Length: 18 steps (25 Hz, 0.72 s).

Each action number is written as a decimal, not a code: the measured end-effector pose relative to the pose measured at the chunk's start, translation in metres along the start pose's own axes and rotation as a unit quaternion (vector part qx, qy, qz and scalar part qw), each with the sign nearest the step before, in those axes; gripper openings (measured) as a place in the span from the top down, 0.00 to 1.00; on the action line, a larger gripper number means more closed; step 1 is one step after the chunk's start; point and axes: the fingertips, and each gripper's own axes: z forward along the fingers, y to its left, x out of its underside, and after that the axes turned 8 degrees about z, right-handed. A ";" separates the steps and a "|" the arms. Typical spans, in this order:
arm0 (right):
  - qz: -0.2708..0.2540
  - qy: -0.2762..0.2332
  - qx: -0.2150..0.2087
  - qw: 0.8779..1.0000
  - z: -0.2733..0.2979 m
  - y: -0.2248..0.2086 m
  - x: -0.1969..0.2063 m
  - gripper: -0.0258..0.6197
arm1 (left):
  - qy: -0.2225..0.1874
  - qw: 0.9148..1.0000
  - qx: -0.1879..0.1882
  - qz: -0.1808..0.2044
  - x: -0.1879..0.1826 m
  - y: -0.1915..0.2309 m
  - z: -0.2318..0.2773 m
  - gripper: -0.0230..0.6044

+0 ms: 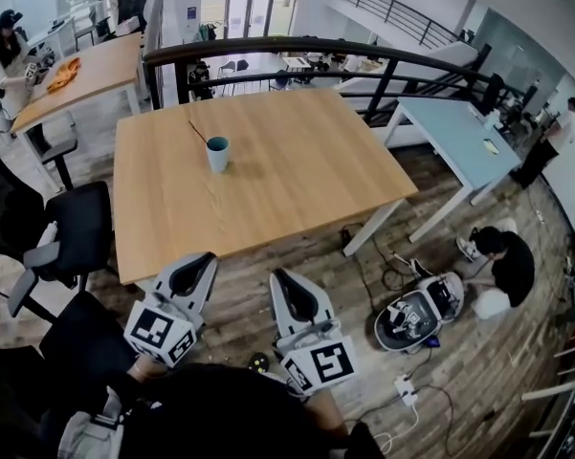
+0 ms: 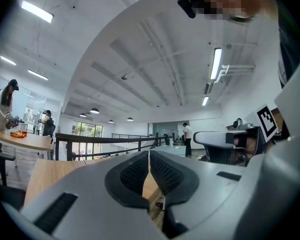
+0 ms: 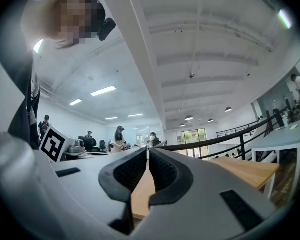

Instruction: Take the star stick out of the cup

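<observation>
Looking steeply down onto a wide wooden desk (image 1: 297,175) in an open office; bare but for one small teal cup (image 1: 217,154), upright, toward the far left part of the top; leaning out of the cup, a thin brown star stick (image 1: 198,131), slanting up and away to the left, with a tip too small to make out as a star.

Low in the head view, the left gripper (image 1: 192,273) and the right gripper (image 1: 294,296), side by side, short of the desk's near edge and over the wood floor (image 1: 241,290); both pointing toward the desk, both well apart from the cup.

In the left gripper view, pressed together at the tips, dark ribbed pads (image 2: 135,175) meeting, nothing pinched; beyond, a strip of desk top and a black railing (image 2: 90,140). In the right gripper view, much the same; pressed together, holding nothing, with only desk edge and the room past the tips; no cup visible in either gripper view.

Judged from this, not yet begun; stick in the cup and untouched; nothing done so far. Left to do: reaching across the desk; spreading one gripper; pinching the stick above the rim; lifting it clear; perhaps steadying the light cup with the other gripper against tipping.
</observation>
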 end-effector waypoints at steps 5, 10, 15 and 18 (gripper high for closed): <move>-0.002 0.002 -0.009 1.000 -0.001 -0.032 -0.008 0.92 | -0.003 1.000 -0.007 0.003 -0.009 -0.011 0.030 0.93; -0.005 0.007 -0.023 1.000 0.000 -0.060 -0.009 0.92 | 0.001 1.000 -0.017 0.002 -0.002 -0.020 0.057 0.93; -0.008 0.018 -0.041 0.999 0.006 -0.074 -0.006 0.92 | 0.005 1.000 -0.028 0.003 0.000 -0.029 0.069 0.93; 0.002 0.022 -0.059 0.998 0.013 -0.082 0.002 0.92 | 0.015 0.999 -0.037 0.004 0.010 -0.027 0.076 0.93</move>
